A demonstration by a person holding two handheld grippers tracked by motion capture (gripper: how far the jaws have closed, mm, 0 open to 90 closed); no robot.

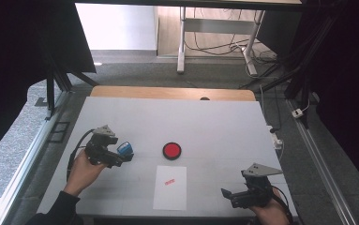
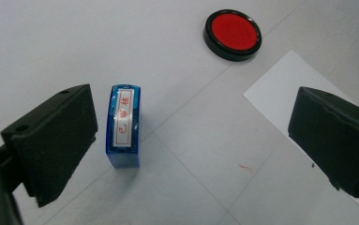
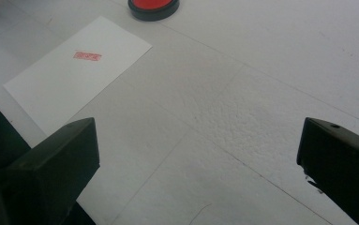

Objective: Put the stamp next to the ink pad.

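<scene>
A blue stamp (image 2: 123,126) with a white, red-lettered label facing up rests on the white table between the jaws of my left gripper (image 2: 191,122). It is close to the left jaw and touches neither. That gripper (image 1: 122,153) is open, at the table's left. A round red ink pad (image 1: 172,150) in a black rim sits mid-table. In front of it lies a white sheet of paper (image 1: 170,187) bearing a small red stamp mark (image 1: 169,182). My right gripper (image 1: 228,197) is open and holds nothing, near the front right edge.
The white table top (image 1: 224,126) has a wooden strip along its far edge. The right gripper view looks over bare table (image 3: 243,93) toward the paper (image 3: 78,70) and the ink pad (image 3: 153,7). Dark stands and cables lie on the floor beyond.
</scene>
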